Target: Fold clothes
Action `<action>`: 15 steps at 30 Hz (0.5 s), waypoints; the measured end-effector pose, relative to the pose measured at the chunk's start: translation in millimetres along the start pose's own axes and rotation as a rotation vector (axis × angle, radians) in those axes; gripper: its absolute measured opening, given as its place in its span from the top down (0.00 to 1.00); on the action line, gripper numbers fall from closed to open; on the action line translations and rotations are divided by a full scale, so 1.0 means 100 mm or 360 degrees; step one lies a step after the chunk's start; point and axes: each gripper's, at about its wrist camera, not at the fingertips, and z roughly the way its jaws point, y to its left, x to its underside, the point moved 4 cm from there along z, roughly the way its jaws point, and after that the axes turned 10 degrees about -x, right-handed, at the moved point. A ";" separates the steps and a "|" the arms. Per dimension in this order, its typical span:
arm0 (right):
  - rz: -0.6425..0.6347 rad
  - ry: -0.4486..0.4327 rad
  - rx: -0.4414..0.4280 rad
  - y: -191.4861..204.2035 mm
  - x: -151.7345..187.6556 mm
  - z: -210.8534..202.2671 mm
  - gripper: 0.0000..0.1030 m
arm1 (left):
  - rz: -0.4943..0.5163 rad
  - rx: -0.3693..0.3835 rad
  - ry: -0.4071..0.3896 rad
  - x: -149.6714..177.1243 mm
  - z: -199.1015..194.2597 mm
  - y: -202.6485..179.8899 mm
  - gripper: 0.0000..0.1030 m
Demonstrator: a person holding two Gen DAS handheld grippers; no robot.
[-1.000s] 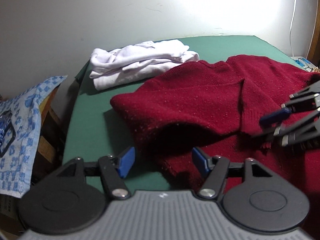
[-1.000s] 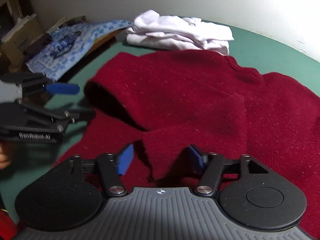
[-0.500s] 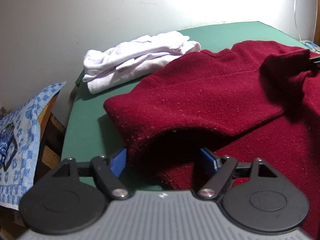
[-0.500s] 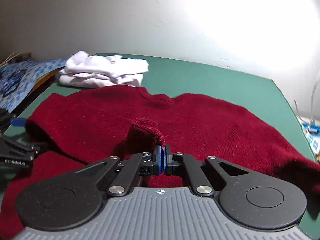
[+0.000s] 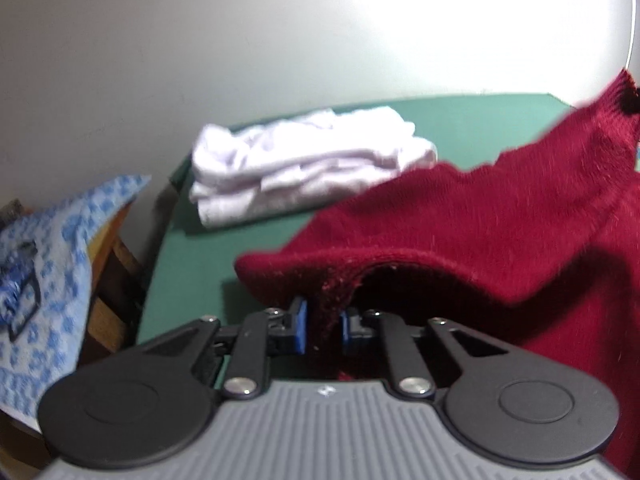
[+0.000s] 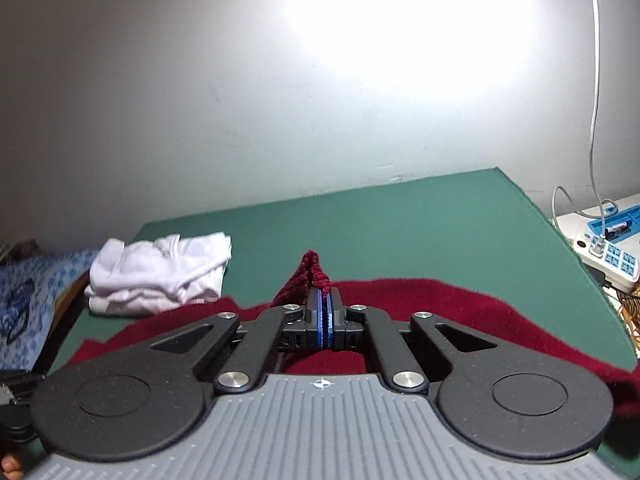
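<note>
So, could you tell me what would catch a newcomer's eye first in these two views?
The dark red sweater dominates, lifted off the green table and pinched at two spots: the left gripper clamps its near edge, and the right gripper is shut on a bunched bit of knit. Behind it, at the table's far left corner, sits a folded pile of white clothes, with a bright glare on the wall above.

sweaters 1 [image 5: 500, 216] | white garments 1 (folded) [image 5: 308, 160] | tongs 2 [image 5: 323, 326] [image 6: 324, 322]
</note>
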 end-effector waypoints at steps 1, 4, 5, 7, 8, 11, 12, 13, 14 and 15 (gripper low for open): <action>0.0001 -0.0028 0.0013 -0.06 -0.07 -0.02 0.98 | 0.0003 0.0008 -0.0022 -0.05 -0.05 -0.04 0.88; 0.0036 -0.0095 0.0056 -0.28 -0.26 -0.10 0.98 | 0.0006 0.0052 -0.0069 -0.18 -0.17 -0.22 0.86; 0.0056 -0.0113 0.0074 -0.37 -0.30 -0.13 0.98 | 0.0018 0.0051 -0.0080 -0.21 -0.20 -0.30 0.85; 0.0094 -0.0132 0.0104 -0.57 -0.34 -0.18 0.98 | 0.0043 0.0044 -0.0059 -0.17 -0.19 -0.46 0.77; 0.0111 -0.0129 0.0113 -0.67 -0.34 -0.19 0.98 | 0.0055 0.0040 -0.0048 -0.16 -0.19 -0.54 0.77; 0.0146 -0.0101 0.0140 -0.93 -0.29 -0.18 0.98 | 0.0092 0.0029 -0.0016 -0.11 -0.18 -0.78 0.73; 0.0154 -0.0088 0.0149 -1.01 -0.26 -0.17 0.98 | 0.0106 0.0024 -0.0005 -0.09 -0.17 -0.86 0.70; 0.0162 -0.0074 0.0158 -1.09 -0.23 -0.15 0.98 | 0.0127 0.0008 0.0008 -0.05 -0.16 -0.93 0.69; 0.0171 -0.0061 0.0167 -1.16 -0.20 -0.14 0.98 | 0.0149 -0.0009 0.0019 -0.01 -0.15 -0.98 0.69; 0.0191 -0.0055 0.0169 -1.22 -0.17 -0.13 0.98 | 0.0163 -0.0021 0.0026 0.02 -0.16 -1.02 0.67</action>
